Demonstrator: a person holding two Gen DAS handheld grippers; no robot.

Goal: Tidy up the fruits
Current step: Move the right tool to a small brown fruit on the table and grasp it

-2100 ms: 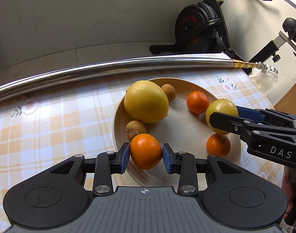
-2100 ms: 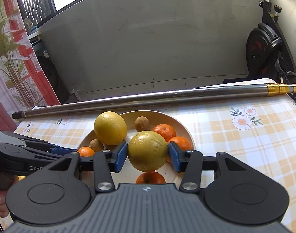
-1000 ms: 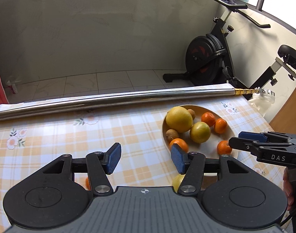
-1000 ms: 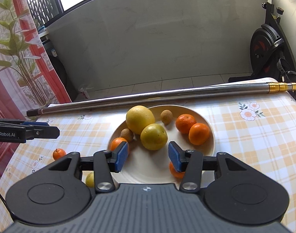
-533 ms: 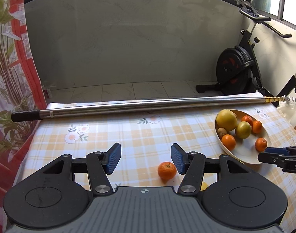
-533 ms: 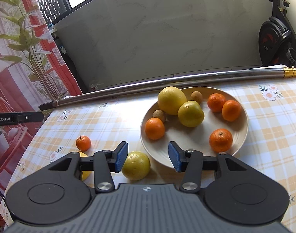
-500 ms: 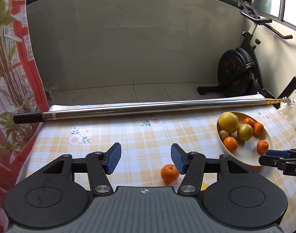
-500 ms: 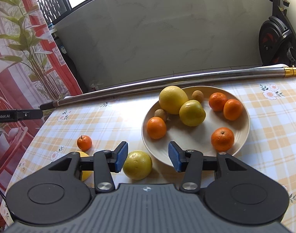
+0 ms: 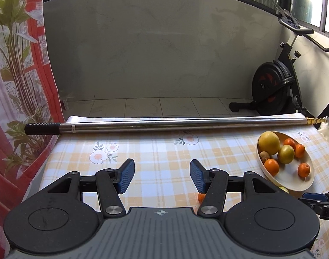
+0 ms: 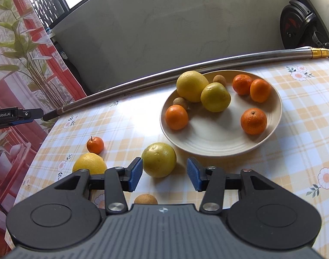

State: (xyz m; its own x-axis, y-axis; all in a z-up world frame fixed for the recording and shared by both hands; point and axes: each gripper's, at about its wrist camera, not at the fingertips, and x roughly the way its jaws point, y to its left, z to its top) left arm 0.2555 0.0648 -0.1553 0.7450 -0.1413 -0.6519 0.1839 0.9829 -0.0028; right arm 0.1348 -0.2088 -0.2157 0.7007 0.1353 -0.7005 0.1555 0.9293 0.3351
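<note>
While angled down at the checked tablecloth (image 9: 164, 151), the left gripper (image 9: 162, 176) stands spread and empty at lower centre. Right gripper (image 10: 164, 173), likewise tilted, spread, frames a yellow-green citrus (image 10: 159, 159) lying beside the plate (image 10: 207, 144), untouched.

1. The worktop (image 10: 298, 116) is wearing a checked, flowered cloth.
2. Lying directly on it: a metal pole (image 10: 186, 70), a plate (image 10: 209, 142), a mandarin (image 10: 95, 145), two yellow citrus (image 10: 159, 159), one brown fruit (image 10: 145, 199).
</note>
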